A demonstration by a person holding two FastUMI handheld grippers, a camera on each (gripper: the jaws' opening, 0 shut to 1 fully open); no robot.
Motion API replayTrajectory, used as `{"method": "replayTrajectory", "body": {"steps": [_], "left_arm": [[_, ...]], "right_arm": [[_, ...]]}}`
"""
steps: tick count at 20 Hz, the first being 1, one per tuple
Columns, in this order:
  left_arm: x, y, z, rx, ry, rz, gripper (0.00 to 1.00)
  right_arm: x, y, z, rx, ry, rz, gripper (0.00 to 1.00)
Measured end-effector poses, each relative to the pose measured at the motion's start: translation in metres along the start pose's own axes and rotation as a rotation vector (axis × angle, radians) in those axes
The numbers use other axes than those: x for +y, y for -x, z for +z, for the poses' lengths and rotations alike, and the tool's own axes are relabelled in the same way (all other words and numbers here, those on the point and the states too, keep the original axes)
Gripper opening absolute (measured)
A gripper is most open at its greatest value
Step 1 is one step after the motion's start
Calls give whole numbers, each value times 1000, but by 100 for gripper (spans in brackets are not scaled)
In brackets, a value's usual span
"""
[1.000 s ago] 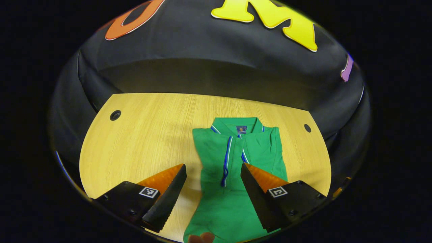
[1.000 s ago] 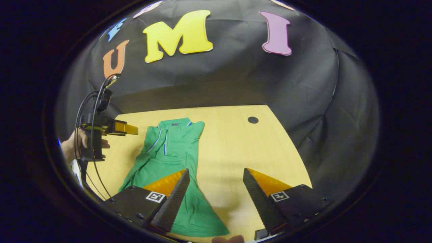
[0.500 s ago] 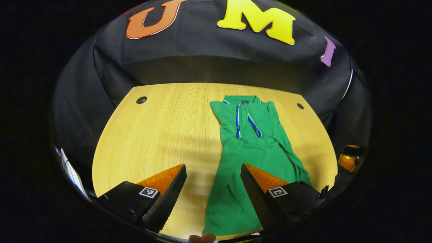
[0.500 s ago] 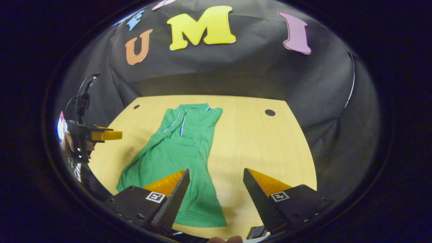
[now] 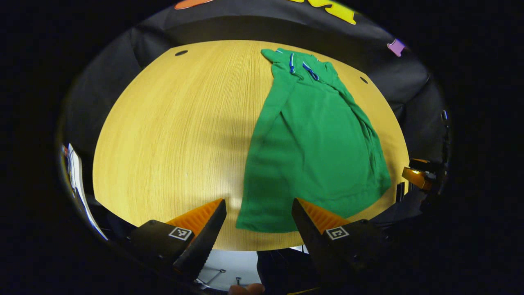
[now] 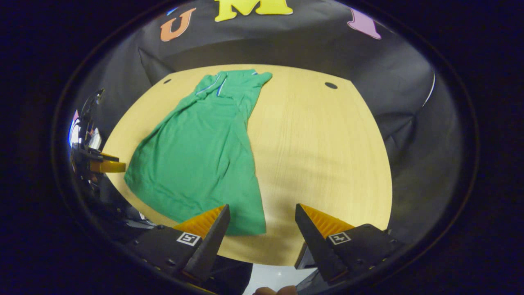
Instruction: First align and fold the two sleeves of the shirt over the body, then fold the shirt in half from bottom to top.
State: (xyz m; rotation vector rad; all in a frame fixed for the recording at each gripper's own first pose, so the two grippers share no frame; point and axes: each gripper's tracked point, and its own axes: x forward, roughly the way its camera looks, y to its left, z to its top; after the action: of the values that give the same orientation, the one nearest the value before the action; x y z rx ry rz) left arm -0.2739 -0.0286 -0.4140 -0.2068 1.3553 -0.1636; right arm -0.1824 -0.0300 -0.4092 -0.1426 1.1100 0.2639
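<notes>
A green polo shirt (image 5: 315, 143) with blue-and-white placket trim lies flat on the wooden table (image 5: 172, 131), collar far, hem near, both sleeves folded over the body. My left gripper (image 5: 258, 215) hangs open just over the hem's near left corner, touching nothing. In the right gripper view the same shirt (image 6: 200, 147) stretches from the far collar to the near edge. My right gripper (image 6: 262, 219) is open above the hem's near right corner, nothing between its fingers. The left gripper (image 6: 102, 166) shows at the left edge there; the right gripper (image 5: 419, 176) shows at the right edge of the left gripper view.
The table (image 6: 319, 155) has a rounded near edge and small dark holes (image 6: 330, 85) (image 5: 181, 53) near its far corners. Bare wood lies on both sides of the shirt. Floor shows below the near edge (image 5: 237, 270).
Both grippers have pulled back toward the near edge and tilted downward, so the whole shirt and its hem now show. Both stayed open.
</notes>
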Motion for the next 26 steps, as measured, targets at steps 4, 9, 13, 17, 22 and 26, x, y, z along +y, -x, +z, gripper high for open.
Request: {"method": "replayTrajectory", "body": {"steps": [4,9,13,17,22,26], "left_arm": [[12,-10,-21,53,6,20,100],[17,-16,-31,87,-10,54,100],[25,-17,-31,131,-27,103,100],[26,-18,-29,135,-43,118,99],[23,-19,-31,156,-40,101,71],[6,-21,-35,140,90,27,6]], "right_arm": [[2,-23,-25,77,31,-4,94],[4,-40,-30,104,57,-23,98],[10,-48,-29,123,68,-12,95],[14,-51,-34,173,49,16,96],[34,-49,-39,211,53,53,38],[39,-45,-41,226,-57,85,2]]}}
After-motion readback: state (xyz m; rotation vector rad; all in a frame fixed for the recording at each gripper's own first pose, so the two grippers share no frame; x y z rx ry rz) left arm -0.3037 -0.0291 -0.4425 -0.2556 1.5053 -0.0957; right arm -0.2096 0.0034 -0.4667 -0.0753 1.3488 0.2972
